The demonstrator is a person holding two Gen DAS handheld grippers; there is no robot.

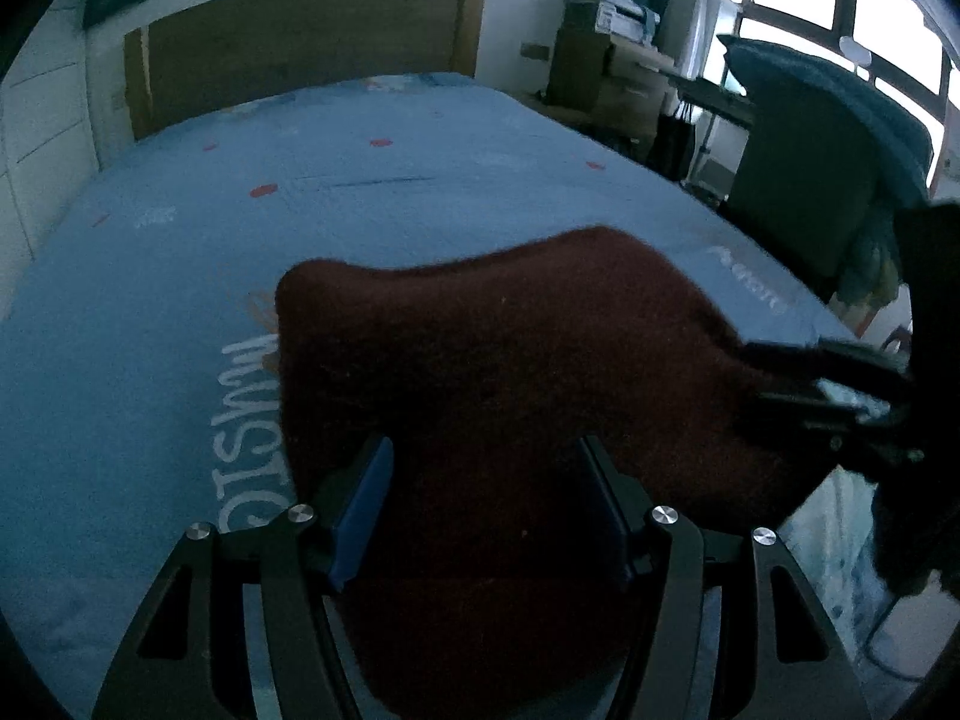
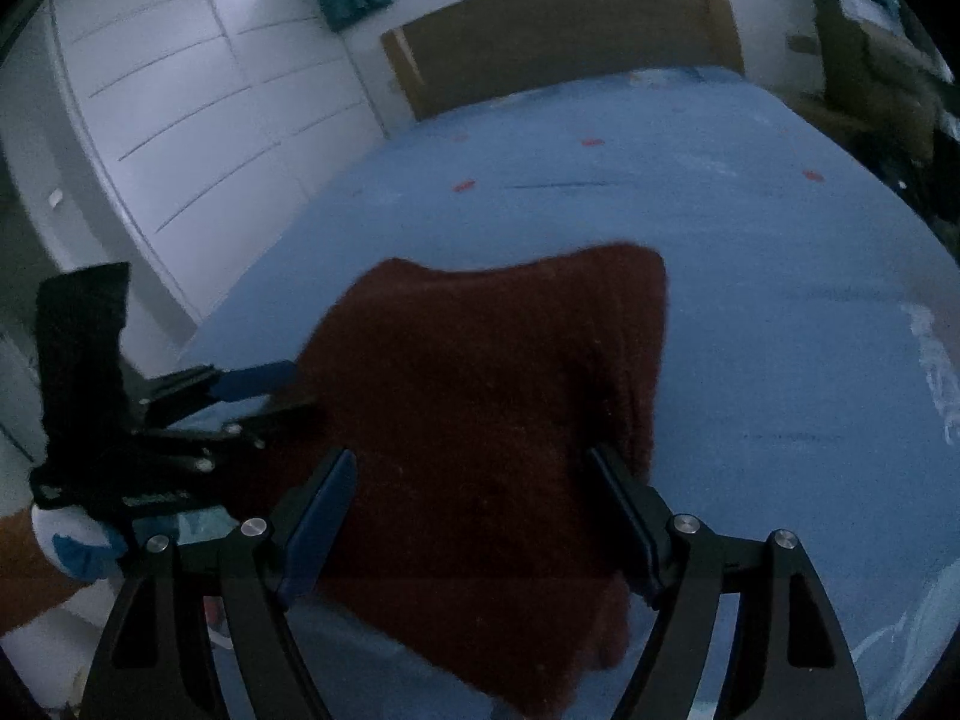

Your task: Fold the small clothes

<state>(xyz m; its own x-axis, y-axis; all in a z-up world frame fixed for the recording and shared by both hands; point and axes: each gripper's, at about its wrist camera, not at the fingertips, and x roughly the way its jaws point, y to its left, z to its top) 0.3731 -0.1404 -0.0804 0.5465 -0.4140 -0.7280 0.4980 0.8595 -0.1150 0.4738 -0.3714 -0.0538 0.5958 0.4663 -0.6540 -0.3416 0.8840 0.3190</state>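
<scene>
A dark red fuzzy garment [image 1: 510, 372] lies at the near edge of the blue bed [image 1: 360, 192]. My left gripper [image 1: 486, 468] is open, its blue-padded fingers spread on either side of the cloth's near part. My right gripper [image 2: 468, 474] is open too, straddling the same garment [image 2: 480, 384] from the right side. In the left wrist view the right gripper [image 1: 780, 378] reaches in at the cloth's right edge. In the right wrist view the left gripper [image 2: 282, 387] touches the cloth's left edge. The garment's near end hangs over the bed edge.
The wooden headboard [image 1: 312, 36] stands at the far end. A dark chair with a teal blanket [image 1: 828, 138] and boxes [image 1: 600, 60] stand right of the bed. White cabinets [image 2: 180, 96] line the left wall. The sheet [image 2: 780, 300] carries white lettering [image 1: 246, 420].
</scene>
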